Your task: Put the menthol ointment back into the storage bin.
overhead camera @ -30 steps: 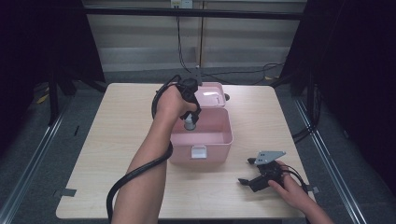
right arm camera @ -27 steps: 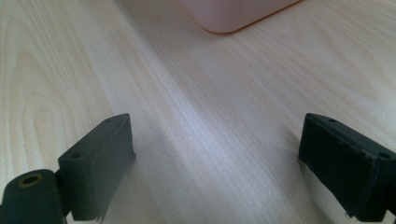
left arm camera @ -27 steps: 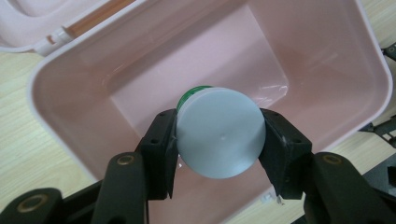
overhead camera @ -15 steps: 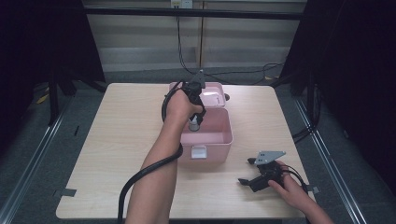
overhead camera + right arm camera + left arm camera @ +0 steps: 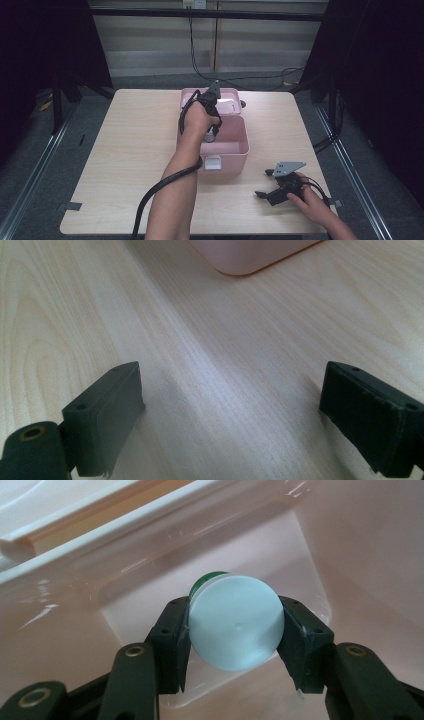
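The left forearm reached up the middle of the high view, stretched forward over the bench [image 5: 125, 150], with the wrist bent so that the left hand-held gripper [image 5: 212, 134] pointed down into the open pink box [image 5: 235, 152]. The box stood near the middle of the bench, its lid [image 5: 227, 97] thrown back behind it toward the far edge. A black cable [image 5: 160, 192] trailed from the gripper along the forearm and off the near edge.

Seen in the left gripper view, the left hand-held gripper [image 5: 234, 630] was clenched on a small container with a round white cap [image 5: 235, 630]; a sliver of green [image 5: 207, 579] showed behind the cap. Both black pads pressed on the cap's sides, one at each flank. The container hung inside the box, with pale pink walls around it and the box floor [image 5: 150, 625] below; whether it touched the floor could not be told.

The right hand lay low at the near right corner of the bench, well apart from the box, with the right hand-held gripper [image 5: 265, 182] pointing left, roughly level with the surface, and its grey three-cornered plate [image 5: 288, 167] on top. In the right gripper view, the right hand-held gripper [image 5: 232, 410] was released, its jaws spread wide over bare wood with nothing between them, and a corner of the pink box showed ahead.
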`<state>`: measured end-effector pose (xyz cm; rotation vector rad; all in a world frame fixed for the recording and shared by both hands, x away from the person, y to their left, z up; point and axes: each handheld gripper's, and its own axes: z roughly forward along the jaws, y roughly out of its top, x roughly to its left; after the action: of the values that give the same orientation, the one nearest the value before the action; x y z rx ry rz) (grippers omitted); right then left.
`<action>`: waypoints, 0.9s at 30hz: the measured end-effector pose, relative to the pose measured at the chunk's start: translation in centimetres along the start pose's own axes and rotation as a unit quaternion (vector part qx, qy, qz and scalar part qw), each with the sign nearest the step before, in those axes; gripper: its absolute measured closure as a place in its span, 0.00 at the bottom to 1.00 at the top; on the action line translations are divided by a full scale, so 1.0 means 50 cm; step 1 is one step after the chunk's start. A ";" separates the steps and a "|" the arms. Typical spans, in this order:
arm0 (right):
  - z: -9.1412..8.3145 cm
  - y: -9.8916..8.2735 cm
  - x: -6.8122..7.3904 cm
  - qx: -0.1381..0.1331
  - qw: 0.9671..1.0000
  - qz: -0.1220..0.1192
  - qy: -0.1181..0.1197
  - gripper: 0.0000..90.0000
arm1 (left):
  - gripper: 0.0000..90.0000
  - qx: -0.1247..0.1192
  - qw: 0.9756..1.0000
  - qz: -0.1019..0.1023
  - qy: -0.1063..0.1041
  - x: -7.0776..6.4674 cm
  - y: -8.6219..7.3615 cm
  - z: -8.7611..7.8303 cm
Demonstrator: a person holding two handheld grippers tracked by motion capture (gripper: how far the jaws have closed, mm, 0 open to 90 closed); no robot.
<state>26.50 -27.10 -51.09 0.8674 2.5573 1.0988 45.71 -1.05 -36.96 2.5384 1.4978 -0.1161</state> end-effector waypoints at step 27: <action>0.000 0.000 0.000 -0.001 1.000 0.000 0.001 0.11 | 0.56 -0.010 0.999 -0.032 0.018 0.039 -0.001 0.066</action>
<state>26.51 -27.10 -51.11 0.8662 2.5580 1.1022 46.71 -0.03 -40.52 2.4903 1.5863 -0.0650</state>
